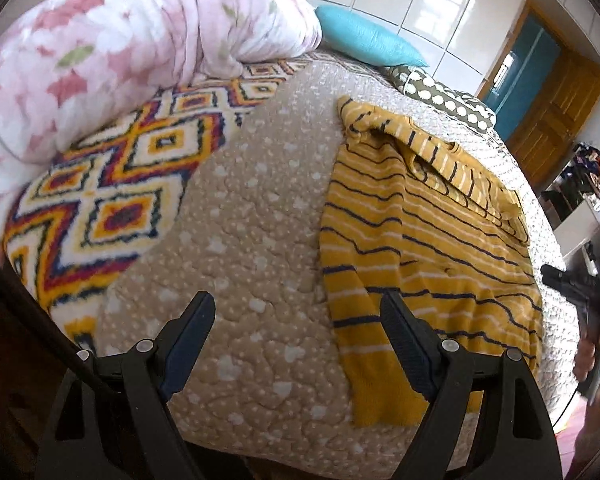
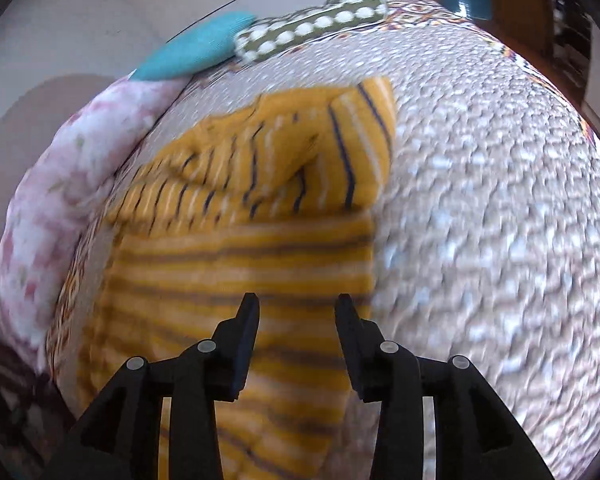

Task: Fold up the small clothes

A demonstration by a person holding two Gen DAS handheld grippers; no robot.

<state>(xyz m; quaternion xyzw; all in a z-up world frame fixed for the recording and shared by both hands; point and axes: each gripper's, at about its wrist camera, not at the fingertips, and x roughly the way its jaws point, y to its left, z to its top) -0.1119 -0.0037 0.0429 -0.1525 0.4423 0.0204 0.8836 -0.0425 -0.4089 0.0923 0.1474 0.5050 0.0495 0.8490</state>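
Sleeve first, honestly. Your left hand-held gripper [image 1: 296, 320] has its jaws spread wide with nothing in them, hovering over the quilted bedspread [image 1: 236, 216] right at the near edge of the bed. One of its fingers [image 1: 400, 340] already overlaps the loose sleeve [image 1: 364, 344] of the yellow striped sweater [image 1: 420, 216], which hangs down toward you on the left side of the garment. I'd slide across so both fingers straddle that cuff, pinch only the top layer, and carry it inward over the body.

Your right hand-held gripper [image 2: 298, 300] is also released and holding nothing, jaws parted somewhat narrower, sitting over the lower body of the sweater [image 2: 244, 264]. That view is motion-blurred, so I can't tell whether the tips touch the fabric. My guess is you want it pressing down lightly as an anchor so the knit doesn't drag along the bedspread while the left side folds.

Further up, the sweater's top is already bunched, with a flap [image 2: 352, 136] turned over near the collar area. Flatten that before the final fold or you'll get a lump.

Beyond it sit the polka-dot cushion [image 1: 448, 96] and teal pillow [image 1: 368, 38], with the pink floral comforter [image 1: 112, 48] and patterned blanket [image 1: 112, 184] off to the left. All are apart from the sweater, so there's room.
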